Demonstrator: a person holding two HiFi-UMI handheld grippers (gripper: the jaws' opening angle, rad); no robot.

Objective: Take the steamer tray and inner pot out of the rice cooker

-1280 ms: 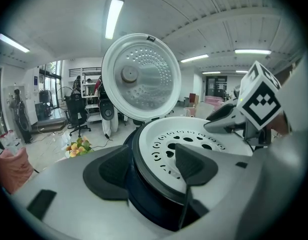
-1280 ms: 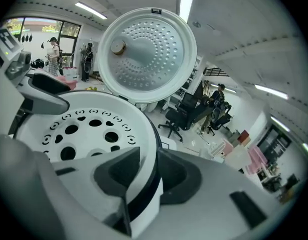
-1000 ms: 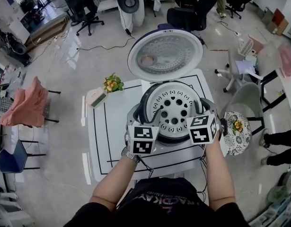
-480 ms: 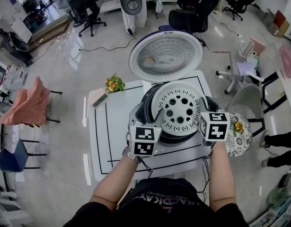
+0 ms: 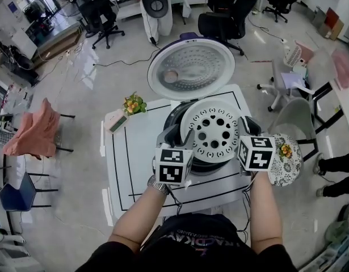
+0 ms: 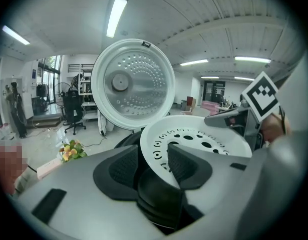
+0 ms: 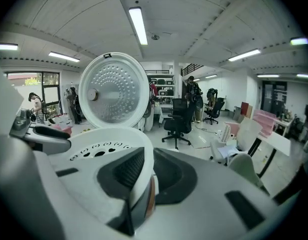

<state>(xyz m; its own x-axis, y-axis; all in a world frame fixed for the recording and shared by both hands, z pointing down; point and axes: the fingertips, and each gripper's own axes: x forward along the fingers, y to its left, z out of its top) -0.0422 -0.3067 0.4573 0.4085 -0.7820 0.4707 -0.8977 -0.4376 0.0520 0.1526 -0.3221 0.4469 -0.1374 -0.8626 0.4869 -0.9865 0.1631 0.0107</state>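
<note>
Steamer tray (image 5: 214, 130), white and perforated, hung tilted just above the open rice cooker (image 5: 173, 120) by the desk's (image 5: 134, 157) right edge. The right gripper's (image 5: 243, 130) jaws, just narrowed, clamped its rim. The left gripper's (image 5: 183, 136) jaws had just been closing and stood apart around the opposite rim.
</note>
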